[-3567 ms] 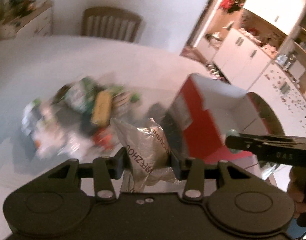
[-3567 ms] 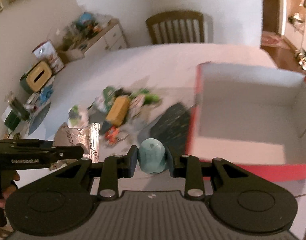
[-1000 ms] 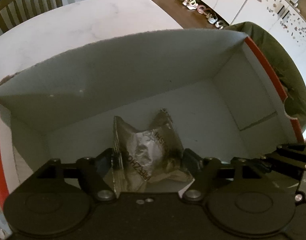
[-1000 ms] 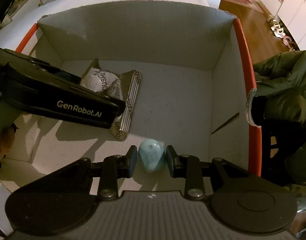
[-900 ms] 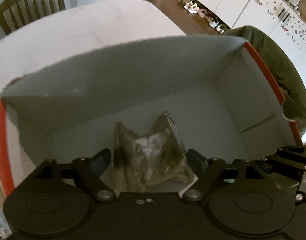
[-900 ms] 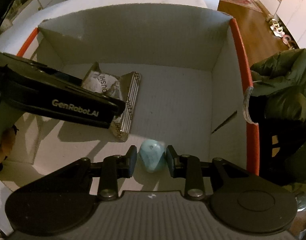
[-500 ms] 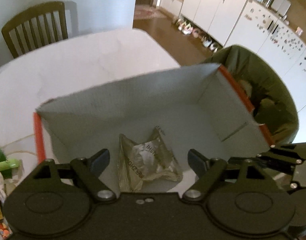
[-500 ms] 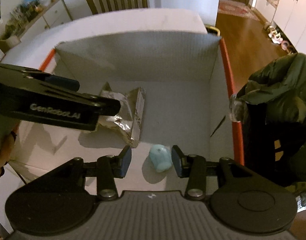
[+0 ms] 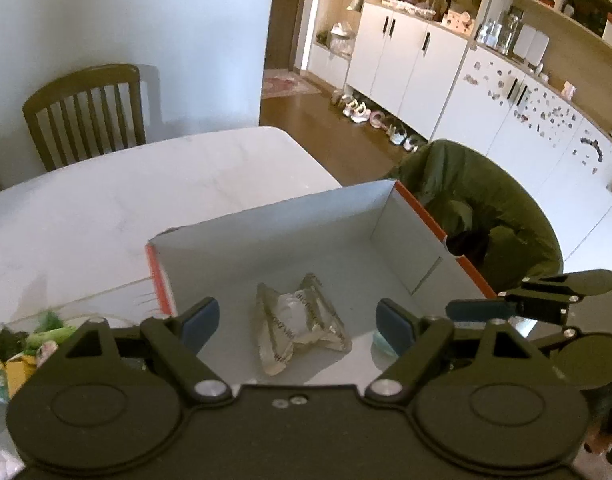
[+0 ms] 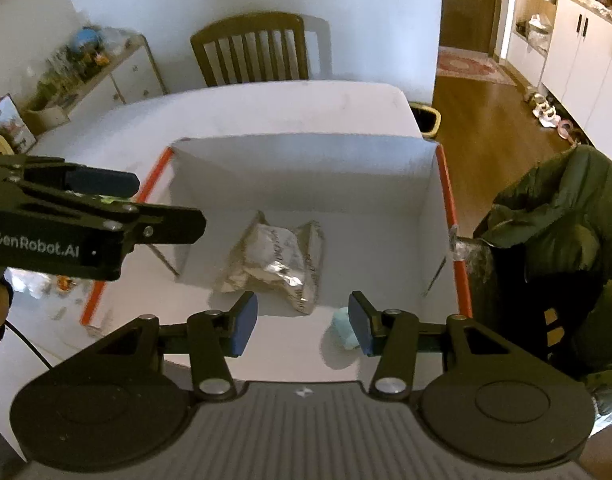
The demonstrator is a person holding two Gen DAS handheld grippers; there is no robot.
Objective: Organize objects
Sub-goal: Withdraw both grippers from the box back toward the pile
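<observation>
A red-edged cardboard box (image 9: 420, 210) (image 10: 450, 196) stands open on the white table. On its floor lies a crumpled silver foil packet (image 9: 300, 322) (image 10: 276, 260). A small pale-blue object (image 10: 343, 332) (image 9: 380, 344) rests near the box's front right, partly hidden behind a finger. My left gripper (image 9: 298, 322) hovers above the box, open and empty. Nothing sits between the jaws of my right gripper (image 10: 302, 324), which are still opening above the box. The left gripper (image 10: 102, 196) also shows at the left of the right wrist view.
A pile of small packets (image 9: 22, 344) lies on the table left of the box. A wooden chair (image 10: 250, 50) stands at the far side. A chair draped with a green jacket (image 10: 566, 240) is right of the box. A cluttered sideboard (image 10: 90, 72) is at far left.
Both grippers let go inside the box and rose out of it. The foil packet and the blue object now lie on the box floor, and both pairs of jaws stand wider.
</observation>
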